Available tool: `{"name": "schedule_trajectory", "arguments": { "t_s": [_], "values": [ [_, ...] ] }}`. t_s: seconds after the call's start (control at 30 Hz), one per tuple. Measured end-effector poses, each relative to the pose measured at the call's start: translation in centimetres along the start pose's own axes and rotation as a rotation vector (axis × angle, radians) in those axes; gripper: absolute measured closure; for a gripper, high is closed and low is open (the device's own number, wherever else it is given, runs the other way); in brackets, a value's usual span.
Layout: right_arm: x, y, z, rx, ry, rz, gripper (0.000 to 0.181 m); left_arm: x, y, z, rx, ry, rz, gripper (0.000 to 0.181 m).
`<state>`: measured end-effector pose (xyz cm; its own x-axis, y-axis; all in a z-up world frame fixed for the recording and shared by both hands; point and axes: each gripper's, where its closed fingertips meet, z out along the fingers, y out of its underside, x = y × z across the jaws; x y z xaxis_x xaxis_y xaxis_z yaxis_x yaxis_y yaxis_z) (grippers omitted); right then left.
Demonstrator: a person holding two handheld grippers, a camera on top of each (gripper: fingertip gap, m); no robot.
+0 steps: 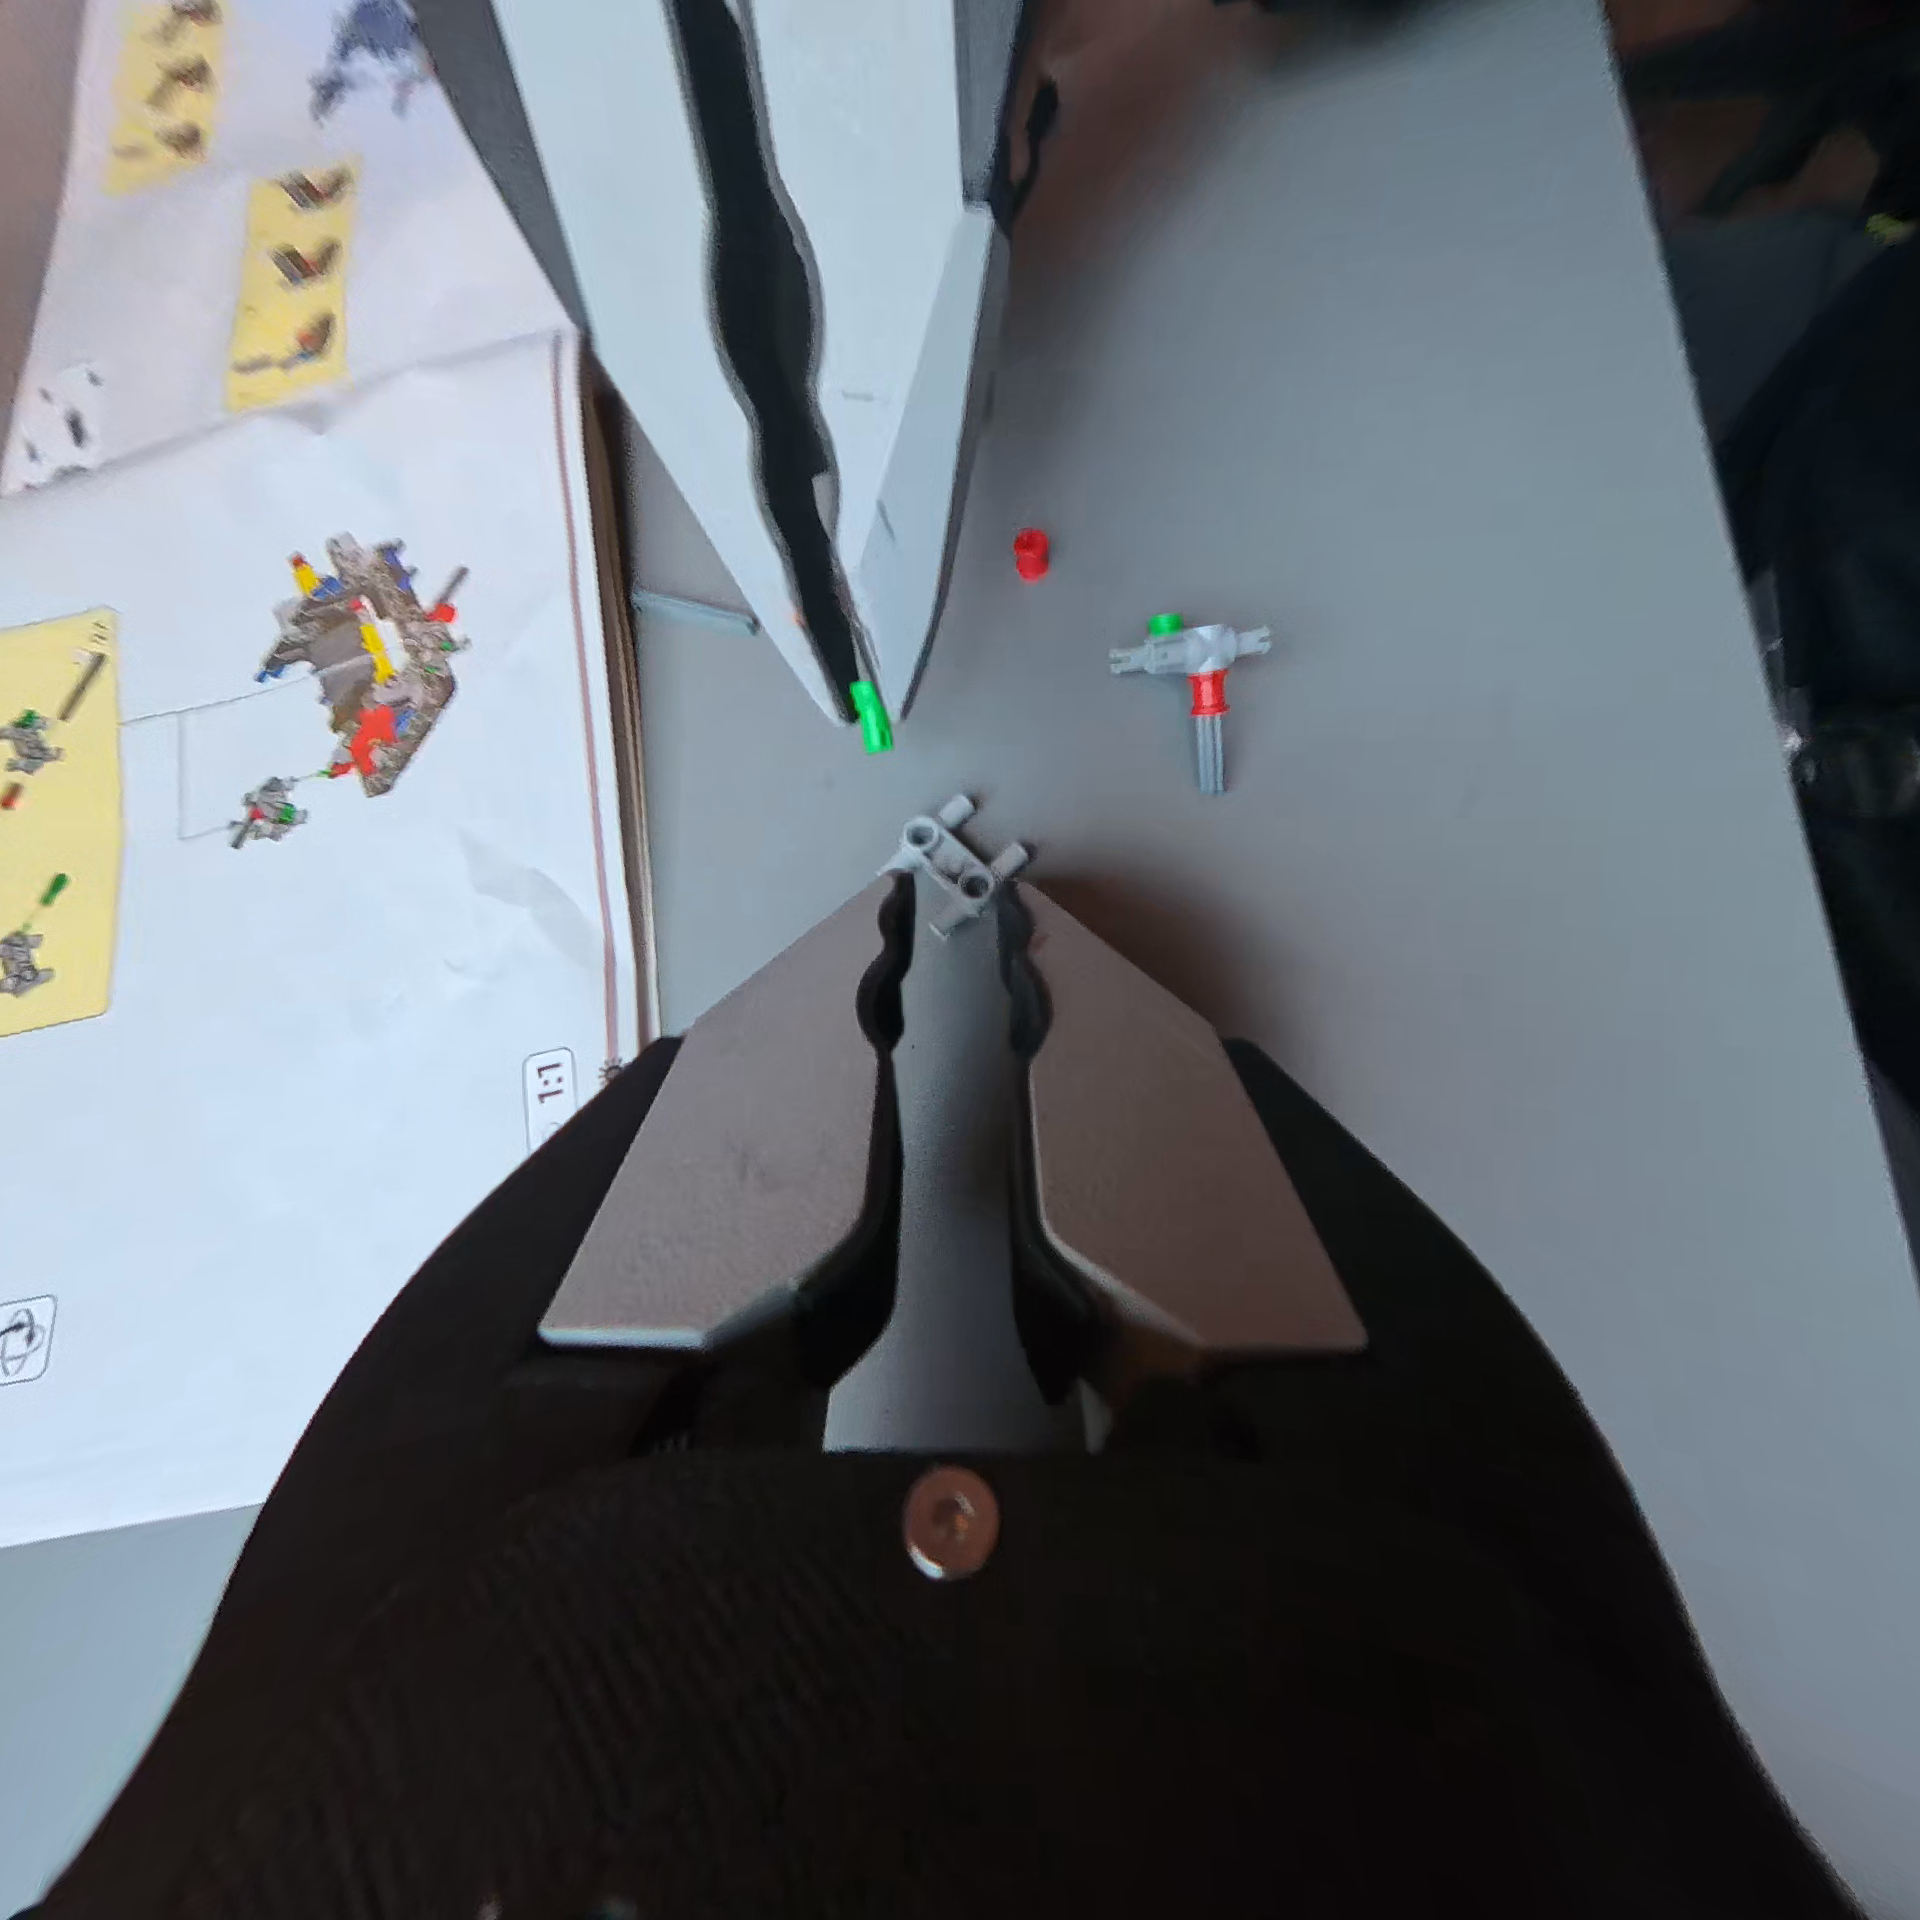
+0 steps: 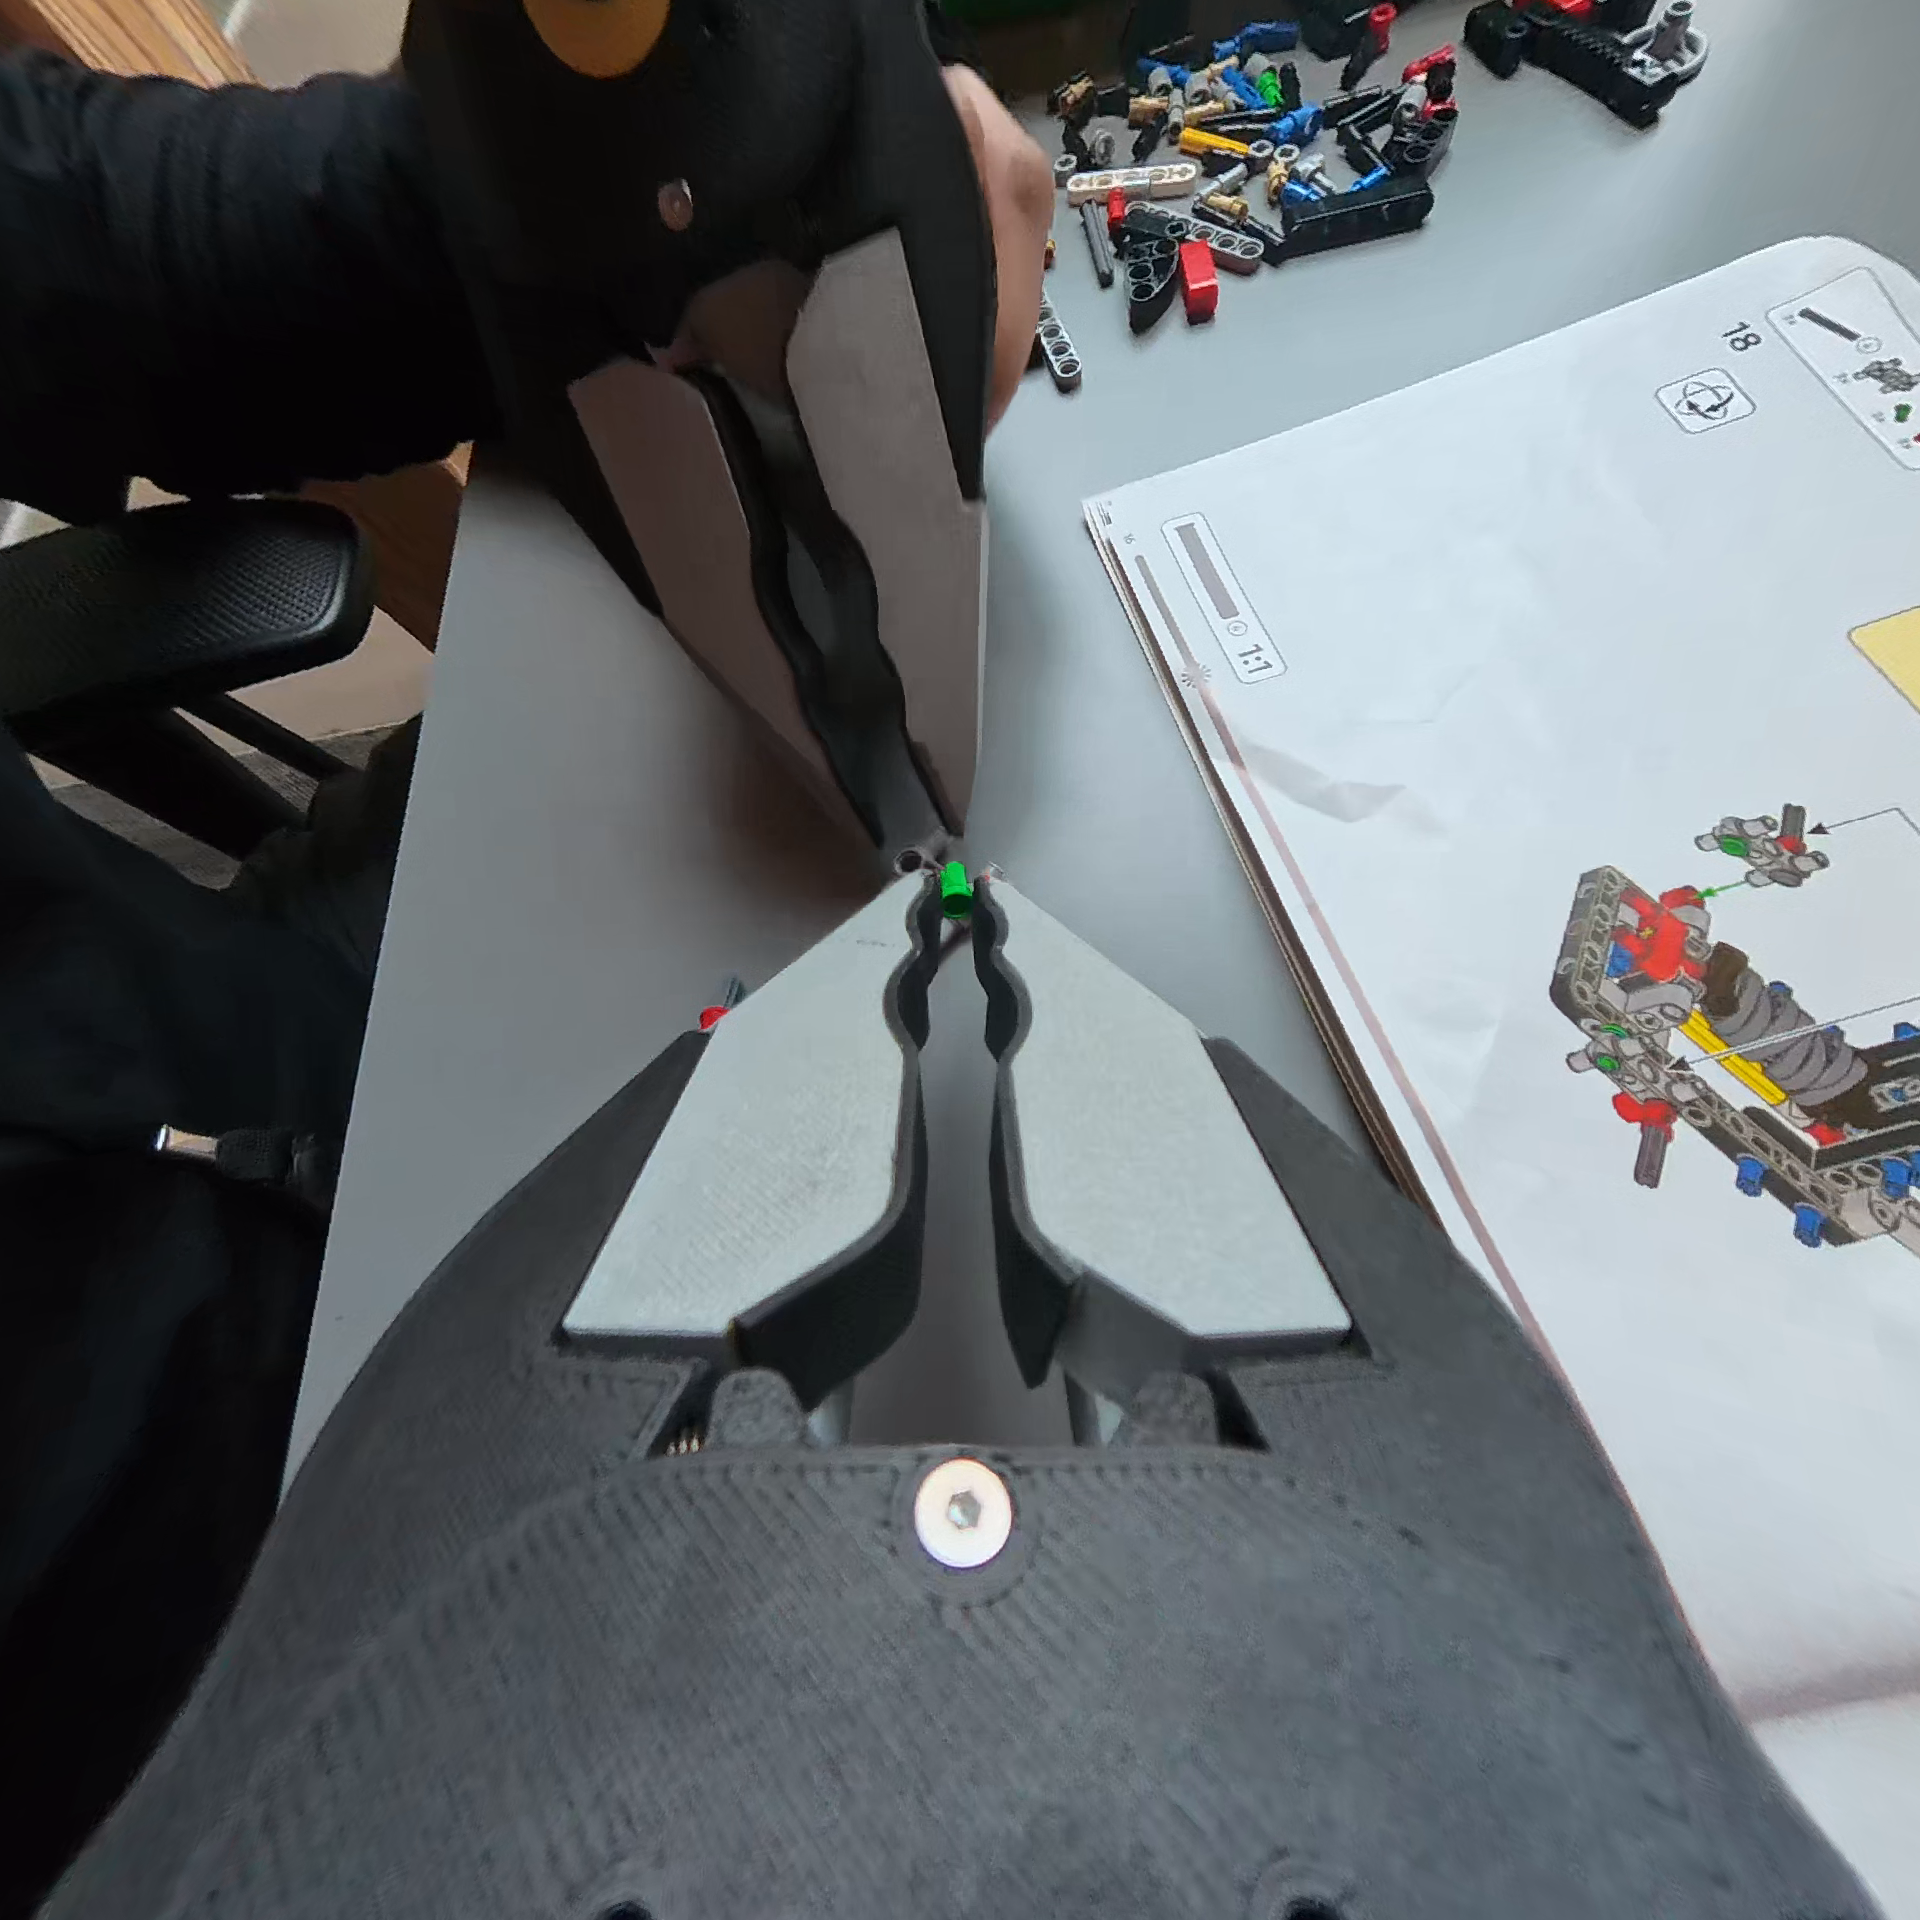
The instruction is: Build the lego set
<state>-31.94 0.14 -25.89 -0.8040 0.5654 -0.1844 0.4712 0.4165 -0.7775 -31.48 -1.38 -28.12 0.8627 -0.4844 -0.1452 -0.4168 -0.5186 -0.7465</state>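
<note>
L gripper [image 1: 954, 891] is clamped on a small grey connector [image 1: 951, 857] at its tips, held just above the bench [image 1: 1351, 416], mid-width. R gripper [image 2: 954, 896] is closed narrow on a green pin [image 2: 954, 889], tip to tip w/ the L one; in the left view the pin [image 1: 871, 717] sits just short of the connector, not yet touching.

Step in hand, as I read it: push pin into a connector hole. To do it well:
- line pin axis w/ the hole before pushing, no angle
- keep L grip firm, it's only on the edge of the part
- push straight, short stroke, feel for seating

Near the bench's far side edge lie a red bush [image 1: 1031, 553] and a grey/red sub-assy [image 1: 1195, 675], both apart from the grippers. Manual [image 2: 1558, 727] lies open beside the work; loose parts pile [image 2: 1247, 177] at the bench's far end.
</note>
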Motion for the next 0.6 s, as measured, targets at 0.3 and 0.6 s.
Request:
{"name": "schedule_trajectory", "arguments": {
  "t_s": [0.3, 0.6],
  "values": [
    [-1.0, -1.0, -0.2, 0.007, 0.098, -0.238, 0.178, -0.5, -3.1, -1.1, 0.214, 0.112, -0.238, 0.164],
    [-2.5, -2.2, -0.9, 0.075, 0.062, -0.343, 0.178, -0.2, -3.4, -1.1, 0.236, 0.157, -0.266, 0.168]
  ]
}}
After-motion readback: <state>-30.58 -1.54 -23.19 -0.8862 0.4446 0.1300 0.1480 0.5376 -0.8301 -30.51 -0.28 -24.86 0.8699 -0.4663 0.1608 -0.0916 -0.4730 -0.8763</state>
